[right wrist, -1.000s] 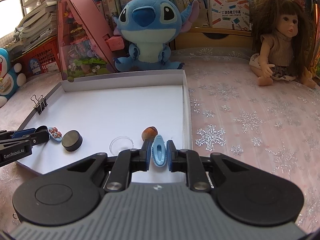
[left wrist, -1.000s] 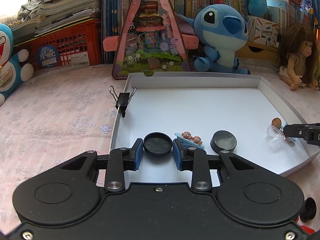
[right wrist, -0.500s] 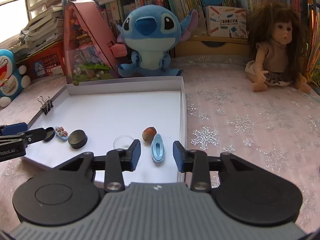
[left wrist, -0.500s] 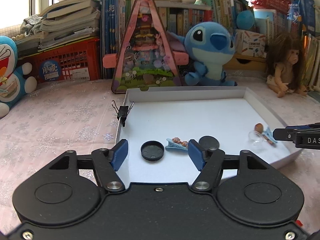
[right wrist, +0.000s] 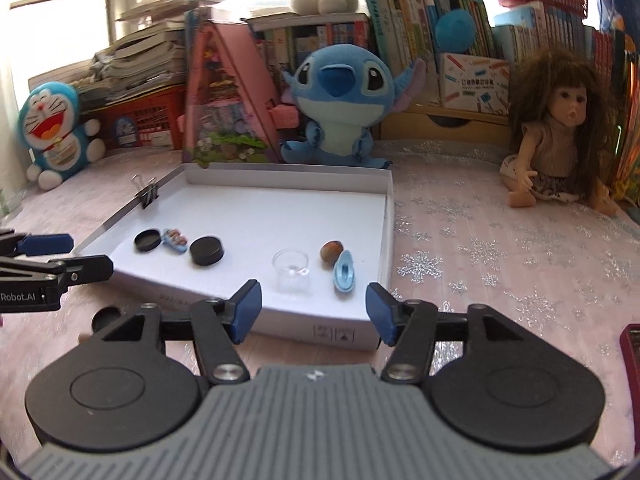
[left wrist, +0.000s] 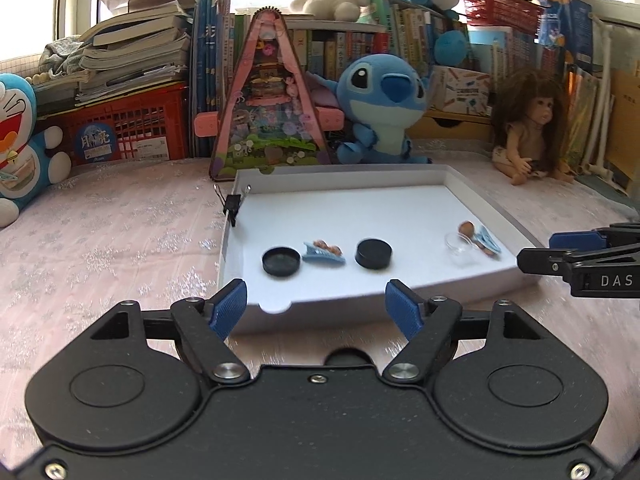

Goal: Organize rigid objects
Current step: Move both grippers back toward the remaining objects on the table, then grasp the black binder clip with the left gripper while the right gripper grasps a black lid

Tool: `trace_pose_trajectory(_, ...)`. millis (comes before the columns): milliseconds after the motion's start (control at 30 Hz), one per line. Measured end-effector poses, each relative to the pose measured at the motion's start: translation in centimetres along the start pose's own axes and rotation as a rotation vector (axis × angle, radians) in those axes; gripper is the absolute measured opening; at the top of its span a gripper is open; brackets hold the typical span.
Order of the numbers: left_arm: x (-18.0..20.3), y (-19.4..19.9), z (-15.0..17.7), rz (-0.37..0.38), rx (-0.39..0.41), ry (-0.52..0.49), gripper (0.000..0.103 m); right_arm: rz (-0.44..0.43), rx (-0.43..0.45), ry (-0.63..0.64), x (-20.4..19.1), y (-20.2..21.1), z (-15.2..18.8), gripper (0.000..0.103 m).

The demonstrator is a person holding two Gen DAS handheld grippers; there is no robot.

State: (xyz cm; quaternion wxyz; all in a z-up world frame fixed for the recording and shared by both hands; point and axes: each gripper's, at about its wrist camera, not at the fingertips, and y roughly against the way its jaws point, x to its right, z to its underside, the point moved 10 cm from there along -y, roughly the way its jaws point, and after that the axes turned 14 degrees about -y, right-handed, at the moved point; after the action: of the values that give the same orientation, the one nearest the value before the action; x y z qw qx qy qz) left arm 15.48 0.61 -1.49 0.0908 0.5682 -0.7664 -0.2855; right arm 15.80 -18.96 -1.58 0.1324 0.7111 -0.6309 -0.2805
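A white shallow box (left wrist: 360, 204) (right wrist: 280, 184) lies on the pink cloth. In it lie a black cap (left wrist: 281, 261) (right wrist: 148, 239), a blue hair clip with beads (left wrist: 323, 255) (right wrist: 175, 239), a black puck (left wrist: 374, 253) (right wrist: 206, 251), a clear cup (left wrist: 460, 245) (right wrist: 291, 265), a brown nut (left wrist: 465, 227) (right wrist: 332, 249) and a plain blue clip (left wrist: 489, 239) (right wrist: 344, 273). A black binder clip (left wrist: 233, 205) (right wrist: 147, 194) grips the left wall. My left gripper (left wrist: 316, 312) is open and empty before the box's front edge. My right gripper (right wrist: 314, 312) is open and empty before the front right corner.
A pink triangular toy house (left wrist: 270, 108), a Stitch plush (left wrist: 380, 108), a doll (right wrist: 560, 136), a Doraemon plush (right wrist: 56, 128), a red crate (left wrist: 128, 128) and books stand behind the box. A small black object (right wrist: 106, 318) lies on the cloth by the box's front left. A dark red item (right wrist: 631, 356) is at the right edge.
Both grippers opened, letting go of the black cap and the plain blue clip in the box, then drew back out of the box toward its front edge.
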Motion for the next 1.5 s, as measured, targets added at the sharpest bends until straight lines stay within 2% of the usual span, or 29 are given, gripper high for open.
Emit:
trace_pose_trajectory(533, 2.5, 2.4, 3.4, 0.084, -0.027, 0.004, 0.075, -0.030, -0.052, 0.085, -1.2, 1.6, 5.1, 0.078)
trace_pose_trajectory(1067, 3.5, 4.6, 4.2, 0.123, -0.009, 0.028, 0.074, -0.020, -0.074, 0.051, -0.4, 1.6, 6.3, 0.079)
trace_pose_trajectory(1233, 4.6, 5.3, 4.2, 0.160, -0.007, 0.014, 0.069, -0.018, -0.075, 0.044, -0.3, 1.5, 6.2, 0.079)
trace_pose_trajectory(1500, 5.9, 4.4, 5.0, 0.167, -0.039, 0.009, 0.058, -0.018, -0.076, 0.044, -0.4, 1.4, 6.4, 0.079)
